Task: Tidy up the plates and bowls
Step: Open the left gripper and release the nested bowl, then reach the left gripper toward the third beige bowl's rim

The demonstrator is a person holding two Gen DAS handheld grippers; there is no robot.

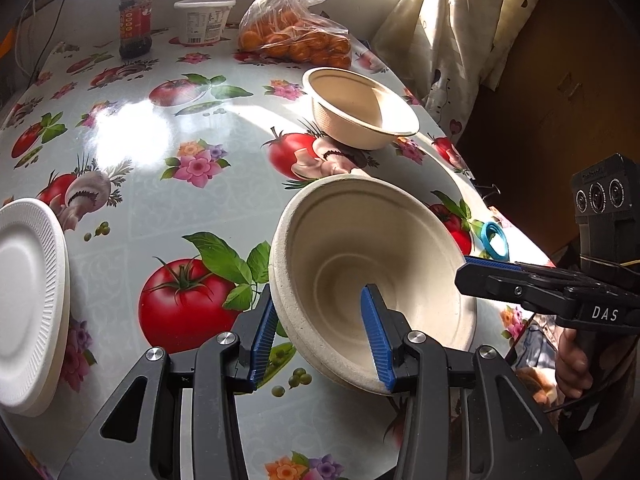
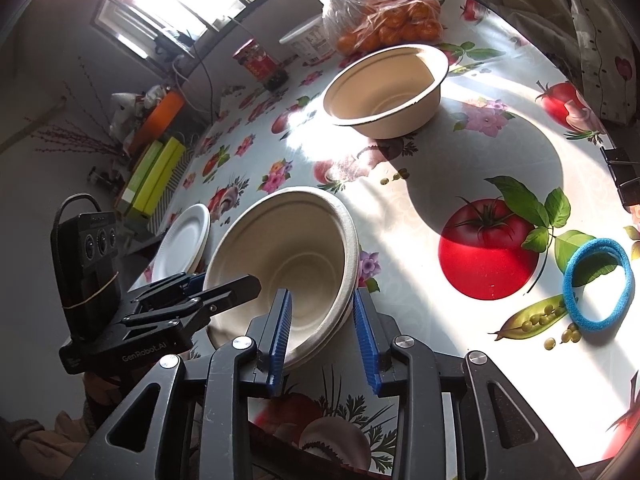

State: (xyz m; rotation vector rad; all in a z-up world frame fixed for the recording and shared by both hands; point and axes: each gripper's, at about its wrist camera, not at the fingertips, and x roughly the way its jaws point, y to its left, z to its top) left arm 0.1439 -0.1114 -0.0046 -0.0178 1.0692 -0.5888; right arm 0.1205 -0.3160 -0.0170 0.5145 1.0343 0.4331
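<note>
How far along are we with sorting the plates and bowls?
Done: the white plates sit stacked at the table's edge. In hand: the left gripper and right gripper both straddle the near bowl's rim, tilting it. Left: joining it with the far bowl, which stands alone.

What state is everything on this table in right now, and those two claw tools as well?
Near bowls: stacked, tilted, both claws straddle the rim.
Far bowl: upright, empty.
White plates: stacked flat.
Orange bag: tied.
Jar: upright.
Left gripper: around the rim.
Right gripper: around the rim.
</note>
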